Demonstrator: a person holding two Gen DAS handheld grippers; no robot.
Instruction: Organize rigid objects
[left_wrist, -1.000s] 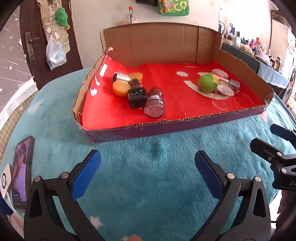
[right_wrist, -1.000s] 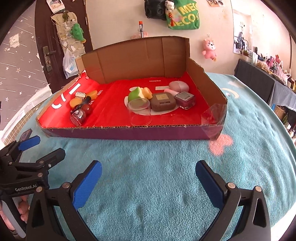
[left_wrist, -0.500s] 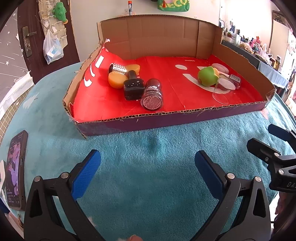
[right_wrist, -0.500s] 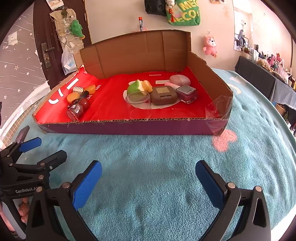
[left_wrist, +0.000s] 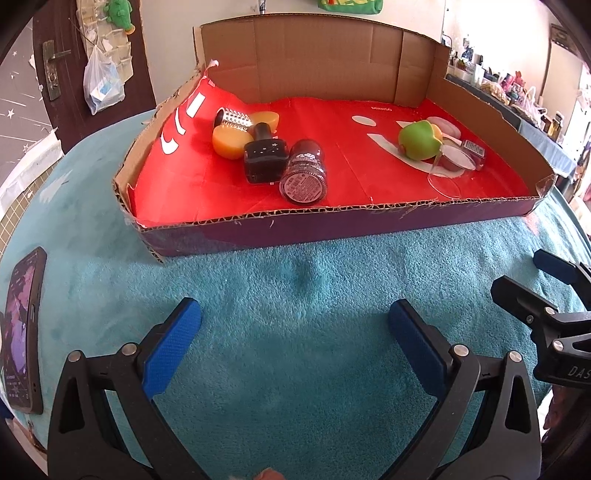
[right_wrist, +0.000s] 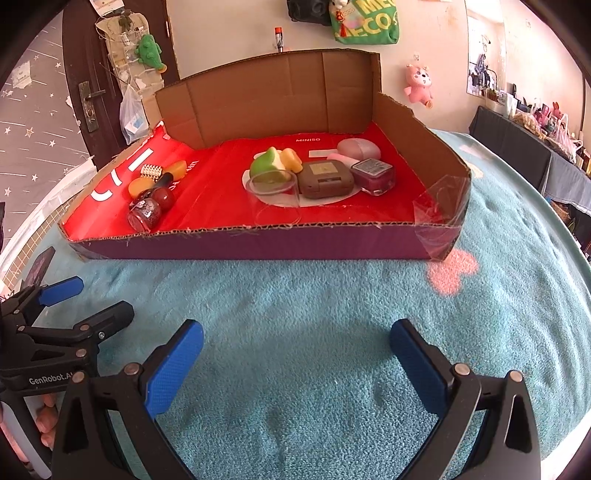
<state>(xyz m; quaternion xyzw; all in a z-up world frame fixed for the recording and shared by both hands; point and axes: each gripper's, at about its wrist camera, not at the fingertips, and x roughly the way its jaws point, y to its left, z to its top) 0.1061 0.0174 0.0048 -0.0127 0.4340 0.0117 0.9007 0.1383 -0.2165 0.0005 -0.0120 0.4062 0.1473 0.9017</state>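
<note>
A shallow cardboard box (left_wrist: 332, 225) with a red floor lies on a teal blanket; it also shows in the right wrist view (right_wrist: 258, 247). At its left lie a glitter nail-polish bottle (left_wrist: 303, 173), a black bottle (left_wrist: 264, 157), orange pieces (left_wrist: 229, 142) and a studded silver cap (left_wrist: 233, 118). At its right are a green apple toy (right_wrist: 267, 168), a clear cup (right_wrist: 275, 195), a brown case (right_wrist: 324, 179), a pink bottle (right_wrist: 373, 175) and a pink oval (right_wrist: 358, 147). My left gripper (left_wrist: 293, 343) and right gripper (right_wrist: 295, 354) are open and empty, in front of the box.
A phone (left_wrist: 22, 332) lies on the blanket at the left. The right gripper shows at the right edge of the left wrist view (left_wrist: 546, 295); the left gripper shows at the left of the right wrist view (right_wrist: 66, 314). A dark door and a cluttered side table stand behind.
Both grippers have moved closer to the box, which now looks larger in both views. Jaws stayed open. Objects in the box have not moved.
</note>
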